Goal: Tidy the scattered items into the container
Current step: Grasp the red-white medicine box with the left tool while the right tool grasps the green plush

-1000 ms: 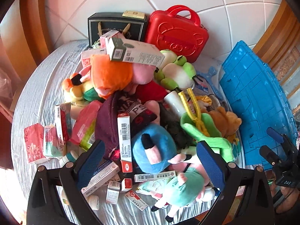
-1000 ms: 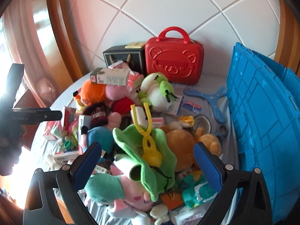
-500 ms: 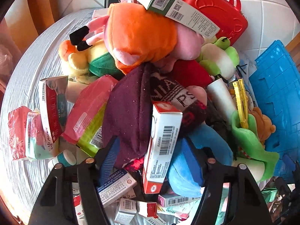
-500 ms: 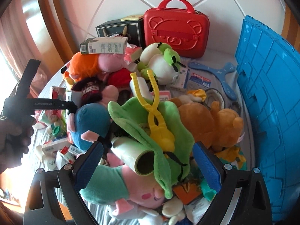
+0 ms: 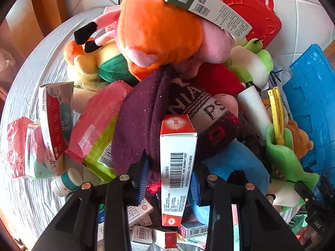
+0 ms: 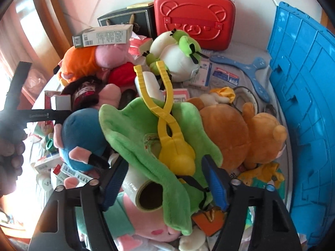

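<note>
My left gripper [image 5: 168, 178] is clamped on a red-and-white carton [image 5: 177, 167] standing upright in the pile, near the purple sock [image 5: 138, 121]. My right gripper [image 6: 165, 179] straddles the green plush [image 6: 146, 129] and yellow tongs [image 6: 167, 125] — whether its pads grip them, I cannot tell. The blue container [image 6: 303, 104] stands at the right edge.

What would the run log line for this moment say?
left gripper: closing around red-white box, contact unclear | right gripper: open, straddling green plush and yellow tongs | blue crate: at right
</note>
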A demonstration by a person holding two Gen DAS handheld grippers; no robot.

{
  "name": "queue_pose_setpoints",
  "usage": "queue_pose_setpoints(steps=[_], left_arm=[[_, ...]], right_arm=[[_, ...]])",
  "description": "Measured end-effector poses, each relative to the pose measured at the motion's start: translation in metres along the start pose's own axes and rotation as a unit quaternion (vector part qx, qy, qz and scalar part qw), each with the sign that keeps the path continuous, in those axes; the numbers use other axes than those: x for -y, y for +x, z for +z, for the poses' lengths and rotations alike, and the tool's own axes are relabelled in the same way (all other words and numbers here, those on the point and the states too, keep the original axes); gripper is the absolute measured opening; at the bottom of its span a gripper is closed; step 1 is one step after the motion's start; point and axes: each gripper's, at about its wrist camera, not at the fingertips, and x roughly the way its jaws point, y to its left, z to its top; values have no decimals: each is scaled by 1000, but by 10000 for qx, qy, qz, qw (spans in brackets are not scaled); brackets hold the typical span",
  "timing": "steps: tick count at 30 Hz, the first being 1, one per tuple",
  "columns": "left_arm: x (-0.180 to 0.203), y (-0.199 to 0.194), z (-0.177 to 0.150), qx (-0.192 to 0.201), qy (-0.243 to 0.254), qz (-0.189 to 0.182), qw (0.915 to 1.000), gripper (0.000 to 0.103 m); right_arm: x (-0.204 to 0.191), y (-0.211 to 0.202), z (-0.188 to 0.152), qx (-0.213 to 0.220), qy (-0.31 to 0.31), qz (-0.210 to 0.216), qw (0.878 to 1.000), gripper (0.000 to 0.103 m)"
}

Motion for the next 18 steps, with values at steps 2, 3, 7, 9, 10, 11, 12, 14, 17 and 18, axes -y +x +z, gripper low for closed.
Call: queue_pose_setpoints(steps=[2, 3, 7, 9, 10, 11, 12, 14, 17, 18], left_arm=[[-5, -5, -1, 22, -70, -42, 10000, 33], [-8, -8, -1, 33, -109, -60, 9999, 33], [-17, -18, -1, 104, -239, -102, 9996, 33], [-18, -23, -1, 154, -309, -138, 9993, 33], [-19, -26, -1, 185, -316, -144, 9992, 33], [-19, -29, -1, 217, -319, -145, 9991, 33], [-19, -32, 0, 249, -331, -154, 9990, 33], [-20, -40, 1, 308, -356, -186, 9987, 33], [-23, -52, 2, 413, -381, -228, 9982, 33], [-24, -55, 2, 447, -390, -236, 9980, 33]], right_arm=[[0, 5, -1, -88, -28, 99, 9999, 31], [-1, 6, -1, -114, -50, 145, 9998, 22], [-3, 0, 0, -66, -65, 222, 9997, 6], [-5, -6, 1, 21, -70, 226, 9997, 6], [-5, -9, 1, 62, -72, 236, 9997, 6], [-6, -12, 2, 105, -73, 244, 9996, 5], [-6, -16, 3, 157, -73, 251, 9995, 5], [-6, -26, 5, 271, -69, 267, 9993, 5], [-8, -40, 10, 452, -72, 292, 9985, 5], [-9, -46, 12, 512, -76, 300, 9982, 5]])
